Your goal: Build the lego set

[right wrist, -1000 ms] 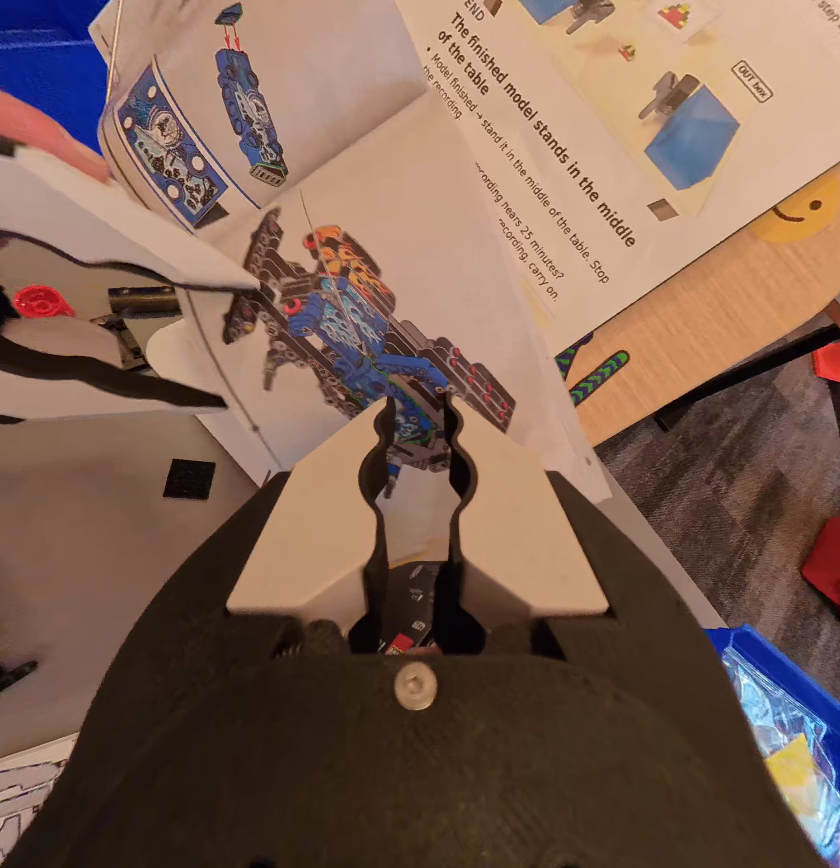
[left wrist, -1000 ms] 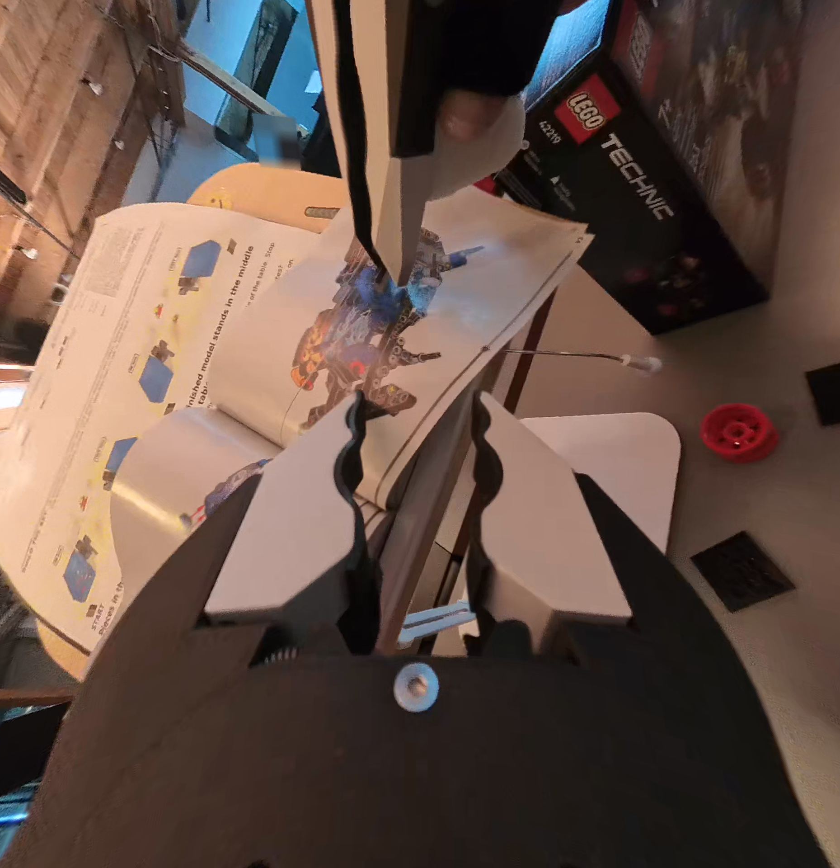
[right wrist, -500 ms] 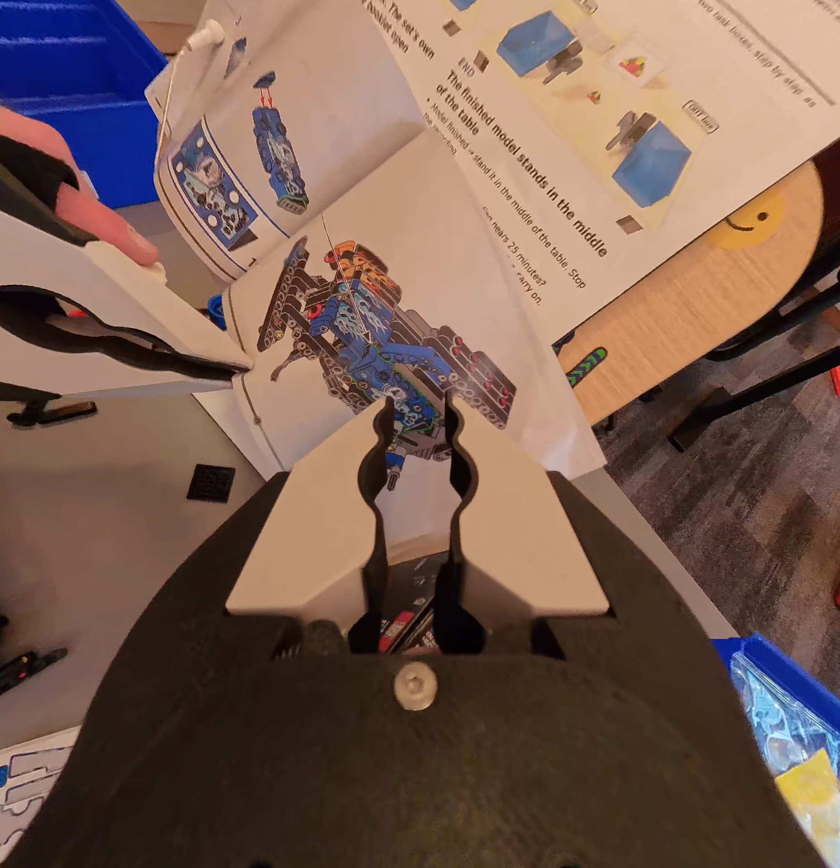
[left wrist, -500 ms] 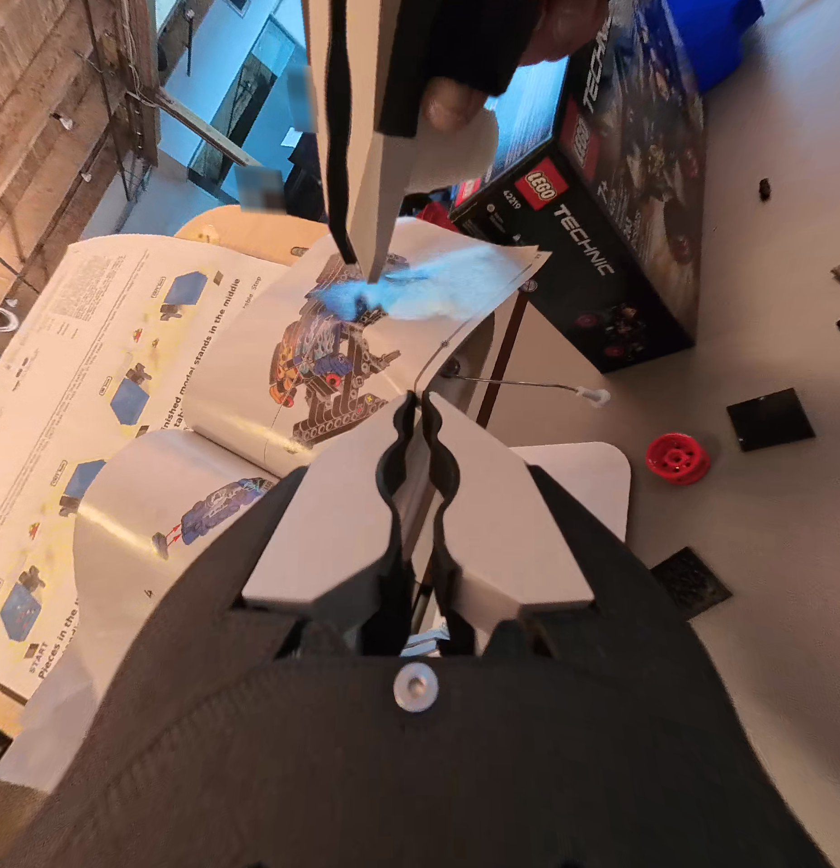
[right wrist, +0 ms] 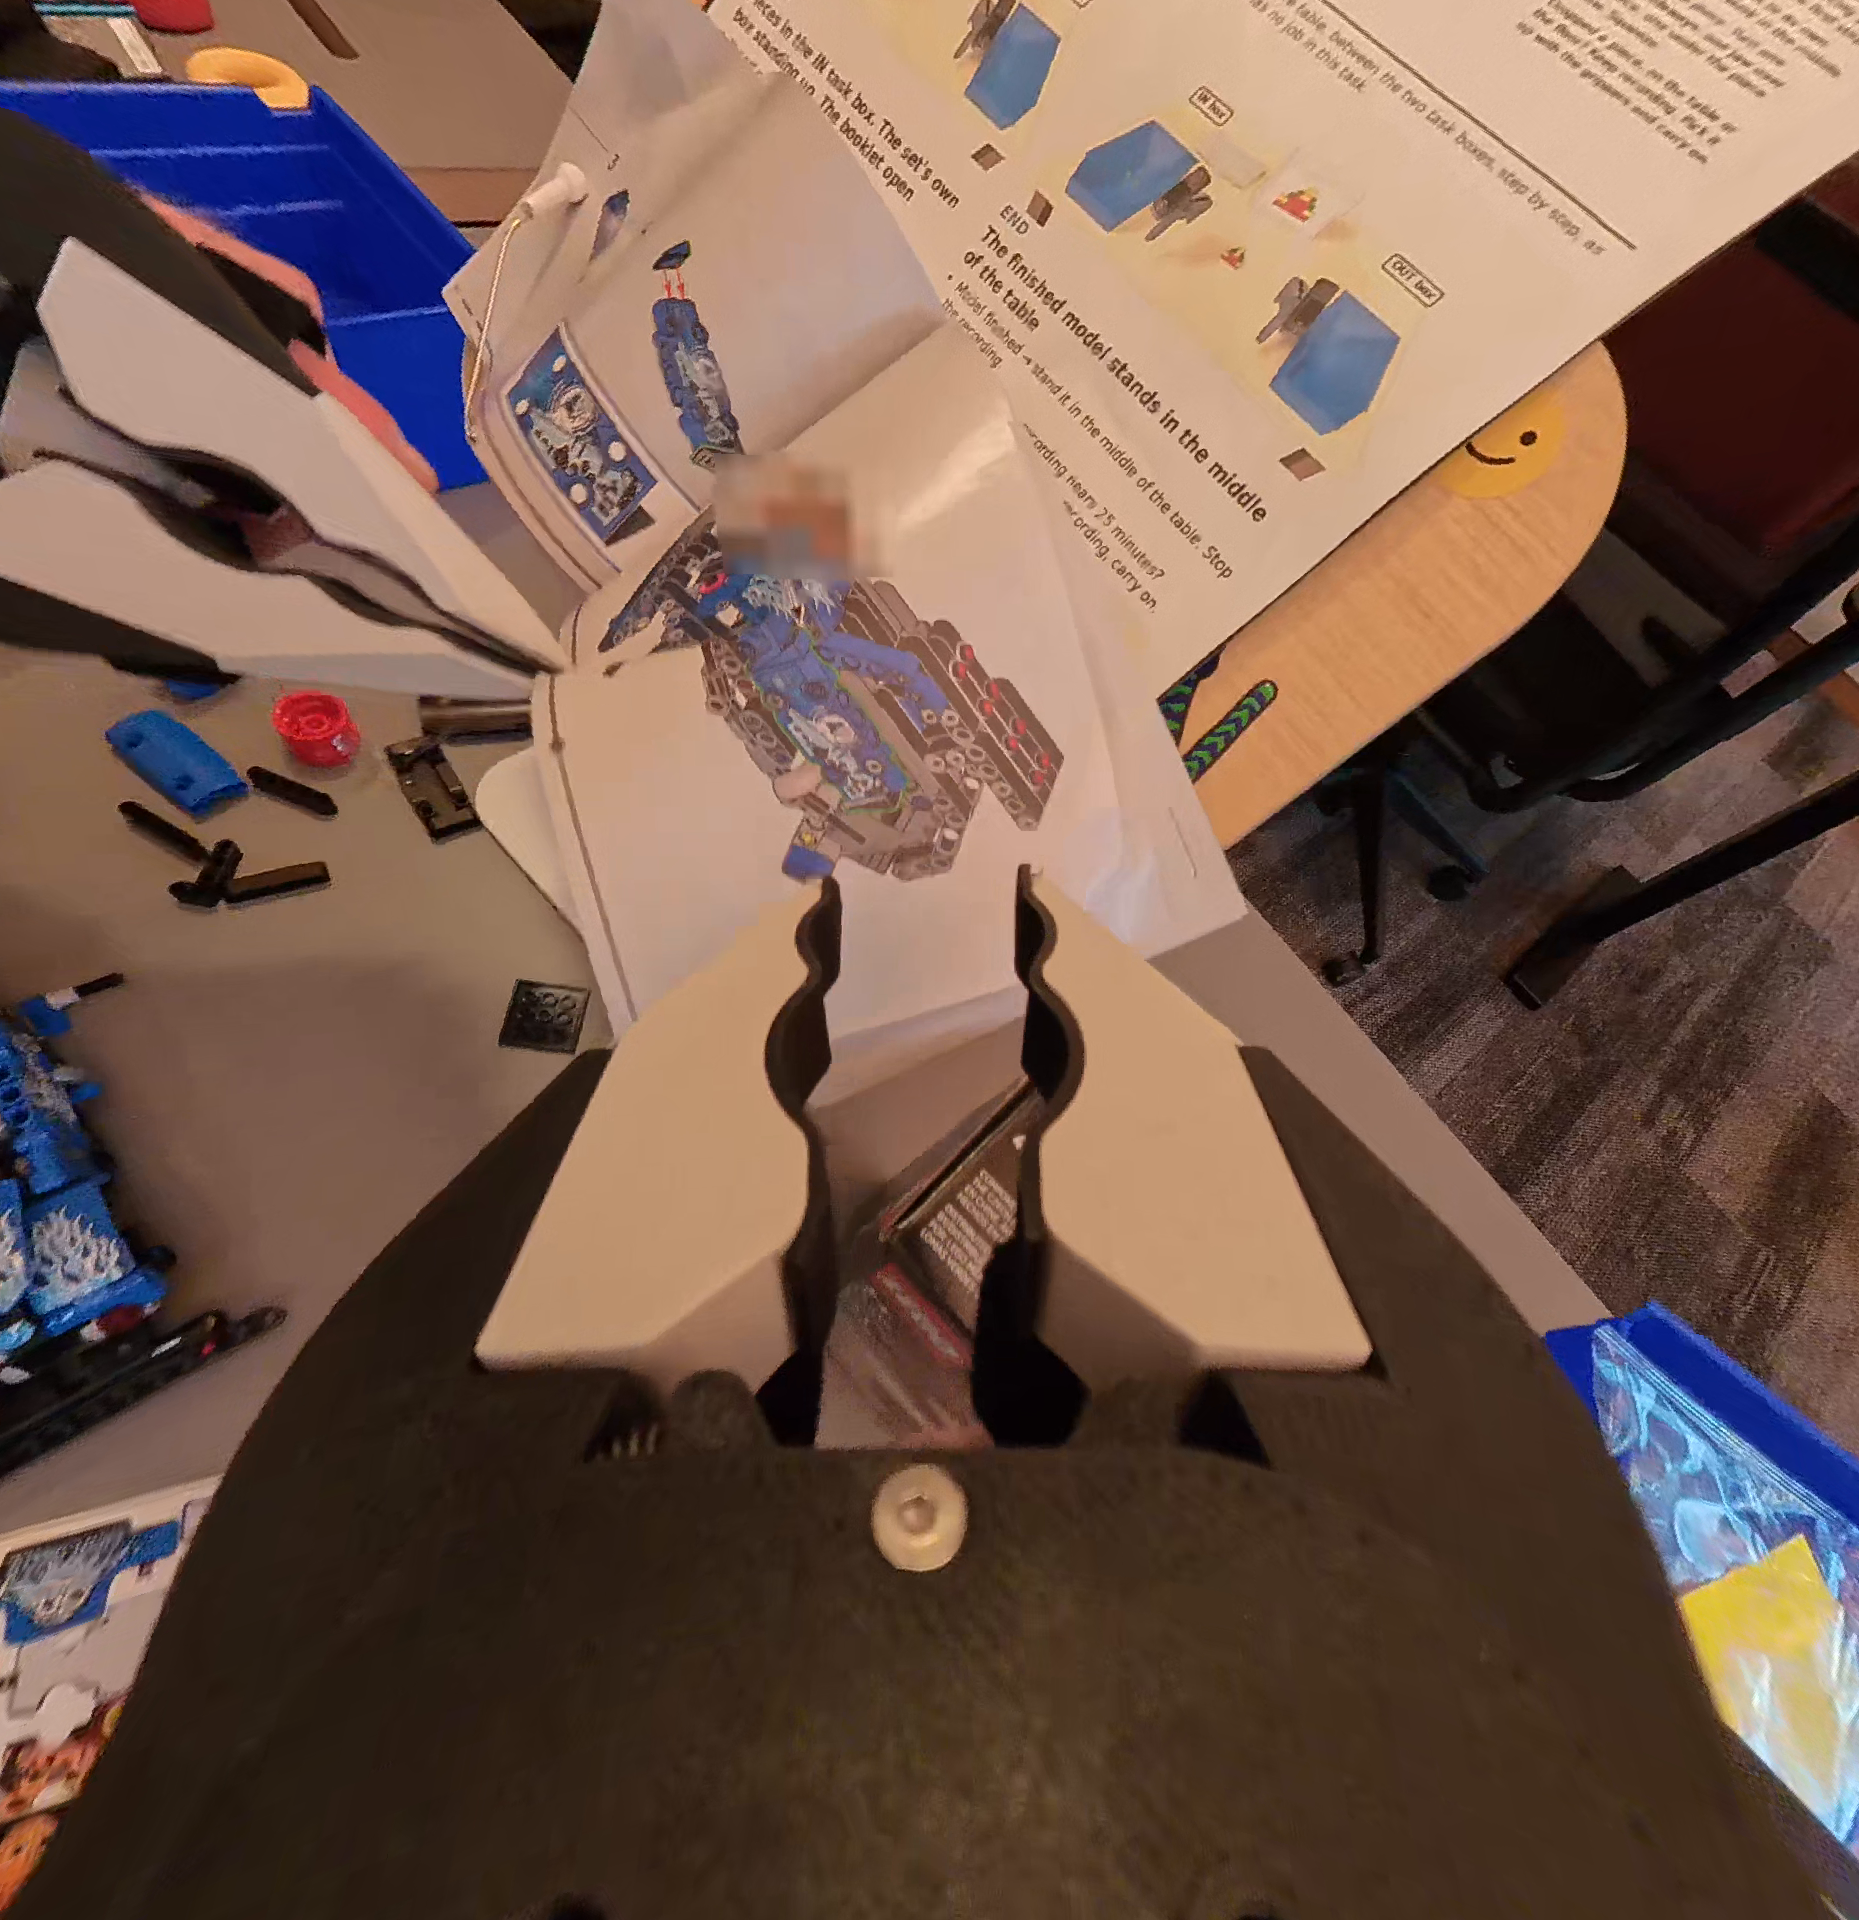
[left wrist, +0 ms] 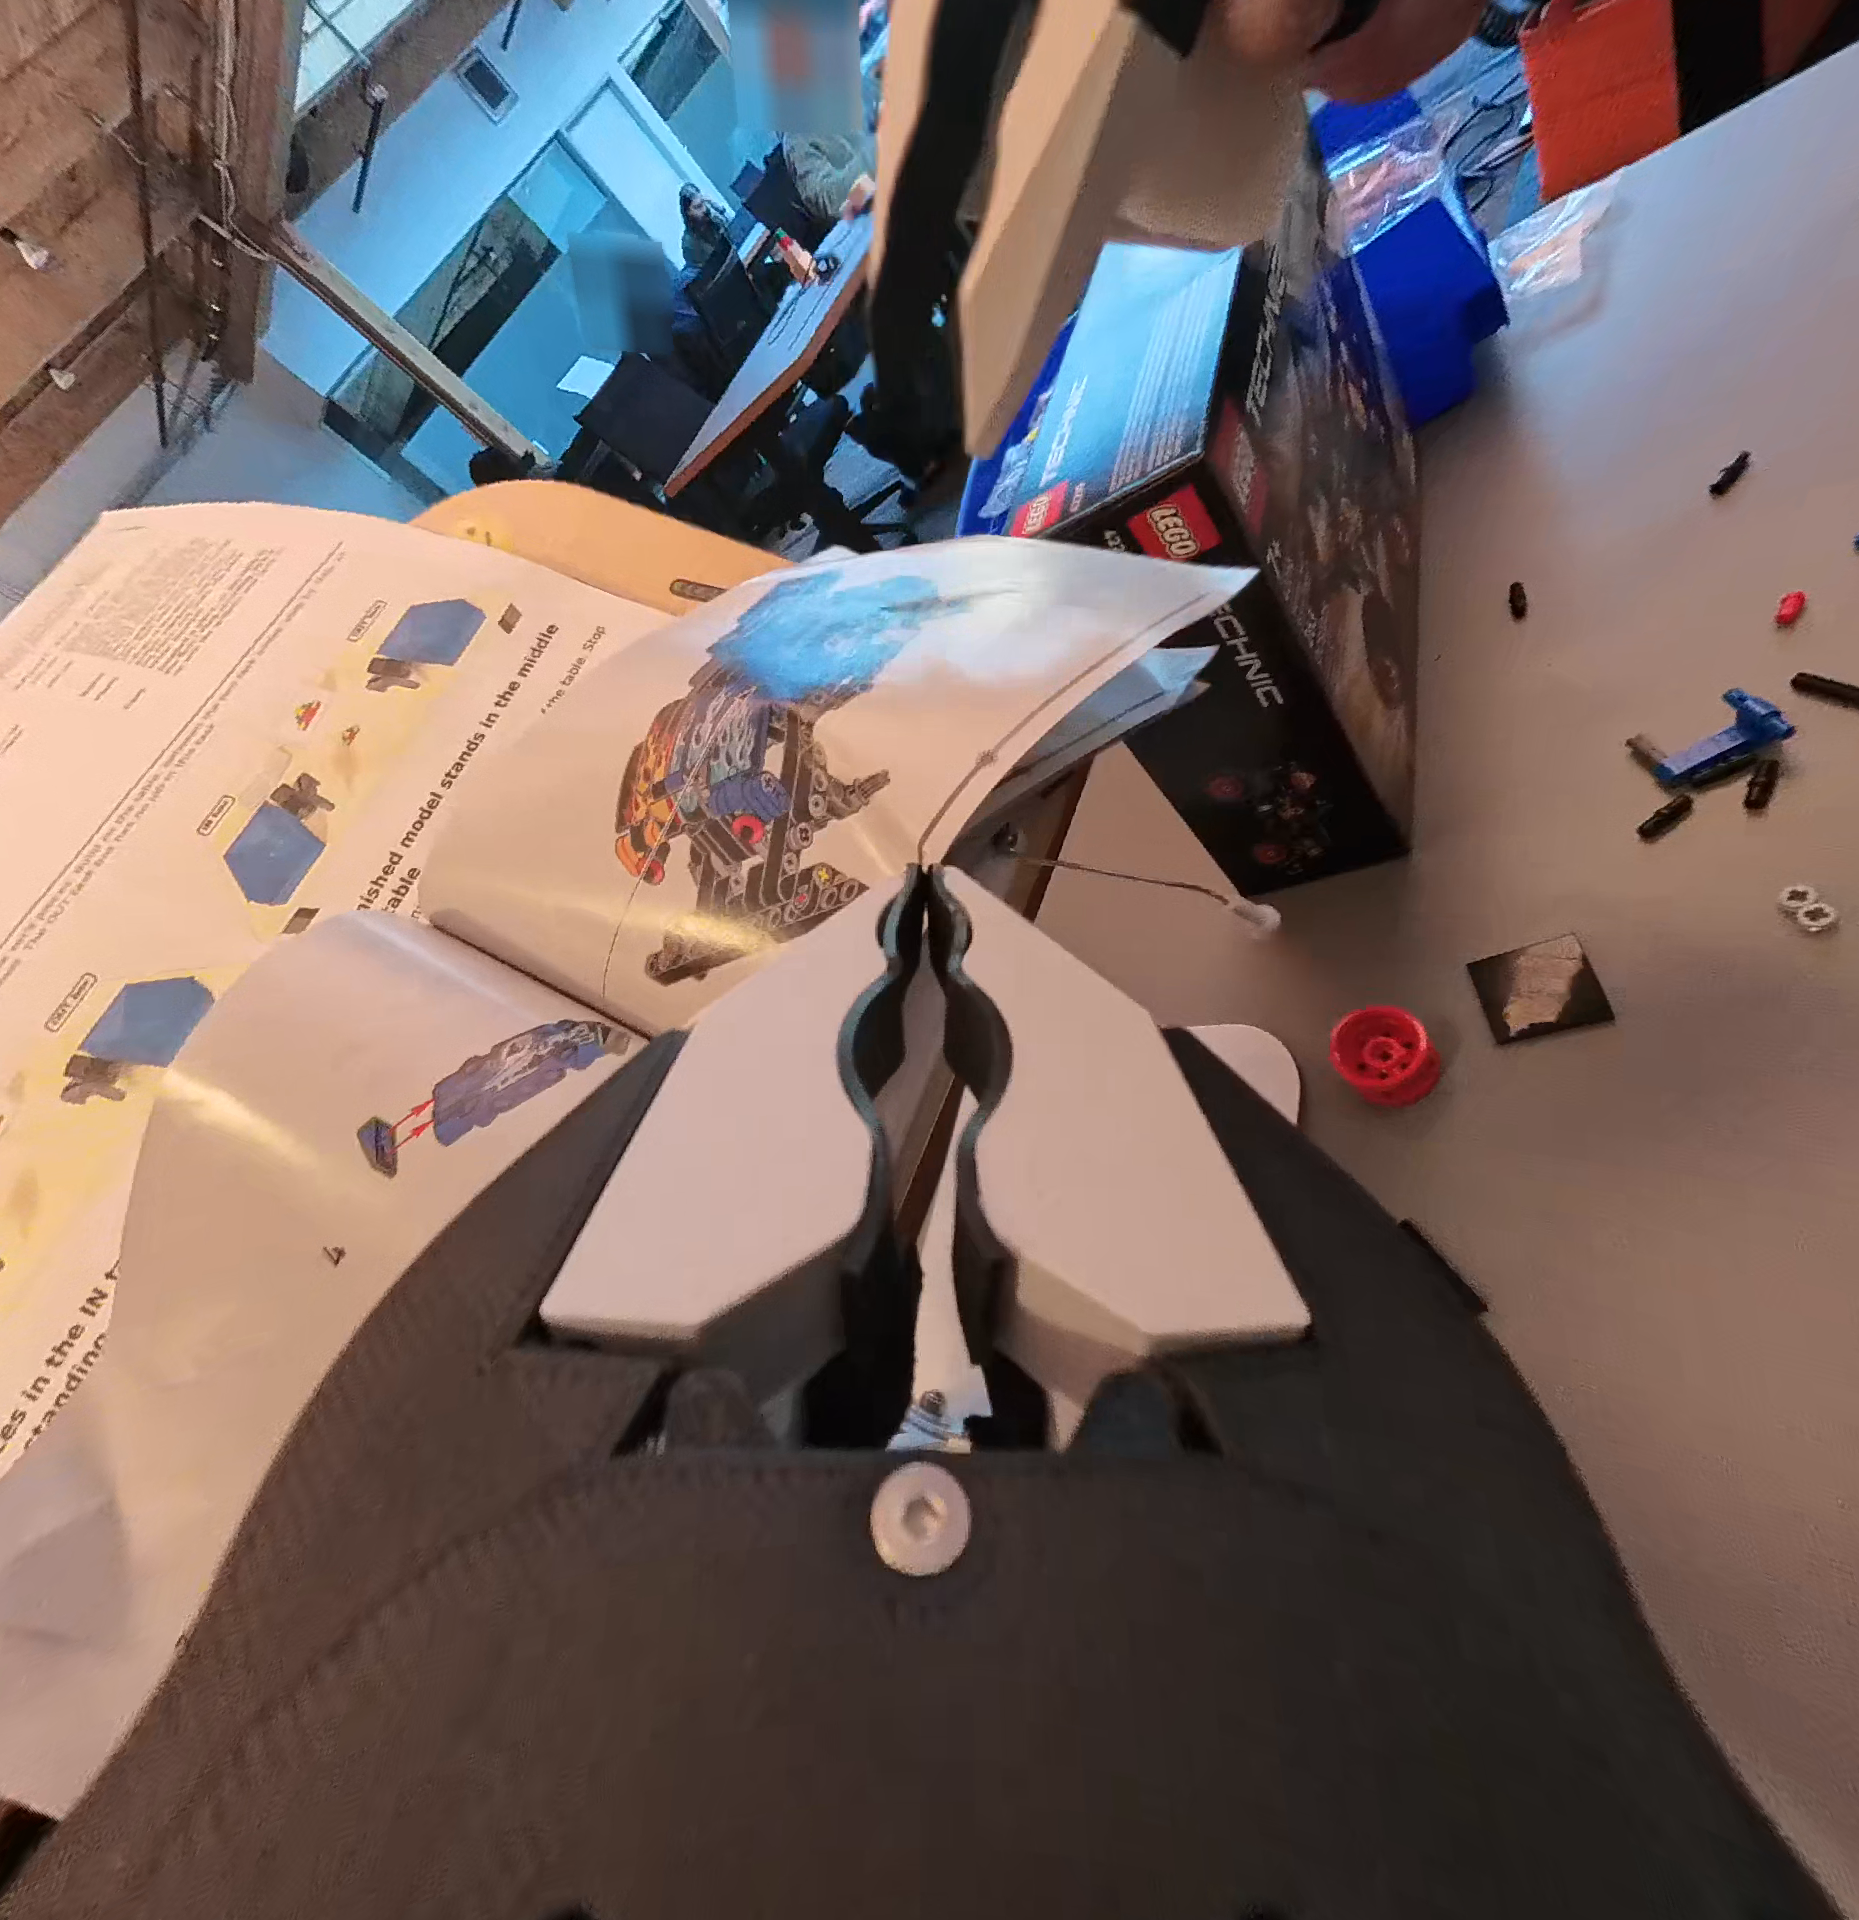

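Observation:
The open instruction booklet [left wrist: 852,748] stands propped on a stand, showing a picture of the blue model. My left gripper [left wrist: 925,883] is shut, its tips pinching the lower edge of the booklet's raised page. In the right wrist view the left gripper [right wrist: 556,657] meets the booklet [right wrist: 904,675] at the page edge. My right gripper [right wrist: 923,881] is open and empty, a little short of the page, over the lego box [right wrist: 940,1236]. It also shows high up in the left wrist view [left wrist: 1008,260], clear of the booklet. A partly built blue model [right wrist: 42,1195] lies at the left.
The black lego box [left wrist: 1309,644] stands behind the booklet. A red wheel [left wrist: 1384,1055], black square pads [left wrist: 1538,987], blue parts [left wrist: 1725,732] and black pins [right wrist: 229,873] lie scattered on the grey table [left wrist: 1631,1351]. A large printed sheet [left wrist: 177,727] hangs behind. Blue bins [right wrist: 281,208] stand nearby. My right fingertips sit around 11 cm from my left ones. About 25 cm separates my left fingertips from the partly built blue model [right wrist: 42,1195].
My left gripper has closed from open onto the booklet page edge. My right gripper has opened wider and pulled back from the page it was touching.

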`<state>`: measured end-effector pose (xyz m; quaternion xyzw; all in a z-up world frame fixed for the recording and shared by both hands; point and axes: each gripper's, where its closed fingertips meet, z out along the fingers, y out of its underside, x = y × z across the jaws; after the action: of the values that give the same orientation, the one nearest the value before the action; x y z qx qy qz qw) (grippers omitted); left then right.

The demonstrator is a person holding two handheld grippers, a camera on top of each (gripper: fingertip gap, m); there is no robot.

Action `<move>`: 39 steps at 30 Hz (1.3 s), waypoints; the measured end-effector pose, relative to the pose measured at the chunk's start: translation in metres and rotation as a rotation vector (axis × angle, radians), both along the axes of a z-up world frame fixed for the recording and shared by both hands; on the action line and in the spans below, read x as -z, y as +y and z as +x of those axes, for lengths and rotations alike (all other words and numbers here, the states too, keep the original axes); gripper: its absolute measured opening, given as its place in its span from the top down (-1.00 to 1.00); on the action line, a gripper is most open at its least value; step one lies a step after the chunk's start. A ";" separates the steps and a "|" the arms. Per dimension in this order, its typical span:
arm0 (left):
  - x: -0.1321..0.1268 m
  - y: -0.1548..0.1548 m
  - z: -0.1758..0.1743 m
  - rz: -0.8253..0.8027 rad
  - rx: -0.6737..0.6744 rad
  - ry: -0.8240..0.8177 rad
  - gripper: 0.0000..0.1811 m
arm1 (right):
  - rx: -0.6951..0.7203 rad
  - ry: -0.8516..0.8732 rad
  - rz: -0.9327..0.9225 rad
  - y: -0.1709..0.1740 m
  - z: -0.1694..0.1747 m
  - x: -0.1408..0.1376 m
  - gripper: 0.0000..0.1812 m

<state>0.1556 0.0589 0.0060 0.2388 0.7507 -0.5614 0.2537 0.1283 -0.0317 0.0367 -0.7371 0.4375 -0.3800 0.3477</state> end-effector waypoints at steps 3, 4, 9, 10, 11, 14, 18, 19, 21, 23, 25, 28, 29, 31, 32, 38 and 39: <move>-0.002 0.003 0.001 -0.002 0.008 0.018 1.00 | -0.054 0.079 -0.019 0.005 -0.016 0.010 0.65; -0.002 0.003 0.001 -0.002 0.011 0.024 1.00 | -0.075 0.121 -0.028 0.007 -0.023 0.016 0.64; -0.004 0.004 0.000 -0.010 0.017 0.040 1.00 | -0.099 0.284 -0.089 0.014 -0.033 0.050 0.65; -0.004 0.005 0.000 -0.008 0.017 0.039 1.00 | -0.095 0.282 -0.104 0.014 -0.030 0.053 0.65; -0.004 0.005 0.000 -0.007 0.016 0.038 1.00 | -0.096 0.271 -0.101 0.016 -0.027 0.053 0.65; -0.006 0.007 0.000 -0.011 0.019 0.044 1.00 | -0.127 0.200 -0.035 0.027 -0.020 0.041 0.74; -0.005 0.007 0.001 -0.008 0.022 0.048 1.00 | -0.138 0.157 -0.014 0.032 -0.017 0.031 0.75; -0.005 0.007 0.001 -0.006 0.023 0.048 1.00 | -0.146 0.148 -0.003 0.034 -0.017 0.028 0.77; -0.005 0.007 0.001 -0.006 0.022 0.046 1.00 | -0.160 0.133 0.019 0.039 -0.015 0.024 0.79; -0.005 0.007 0.000 -0.003 0.022 0.044 1.00 | -0.168 0.135 0.011 0.042 -0.014 0.025 0.79; -0.006 0.007 0.000 -0.004 0.021 0.044 1.00 | -0.175 0.110 -0.010 0.044 -0.012 0.024 0.81; -0.006 0.008 0.001 -0.006 0.020 0.049 1.00 | -0.178 0.117 -0.060 0.043 -0.014 0.029 0.73; -0.006 0.008 0.001 -0.006 0.021 0.052 1.00 | -0.197 0.111 -0.077 0.045 -0.017 0.029 0.70; -0.006 0.008 0.002 -0.005 0.021 0.052 1.00 | -0.234 0.092 -0.103 0.048 -0.024 0.026 0.63; -0.006 0.009 0.002 -0.006 0.022 0.054 1.00 | -0.251 0.093 -0.125 0.050 -0.029 0.027 0.59; -0.007 0.009 0.001 -0.010 0.022 0.064 1.00 | -0.247 0.075 -0.308 0.046 -0.035 0.035 0.57; -0.007 0.009 0.001 -0.011 0.021 0.064 1.00 | -0.242 0.070 -0.336 0.046 -0.033 0.037 0.58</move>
<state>0.1567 0.0674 0.0133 0.2271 0.7530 -0.5753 0.2248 0.0952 0.0142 -0.0007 -0.8446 0.2881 -0.3773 0.2475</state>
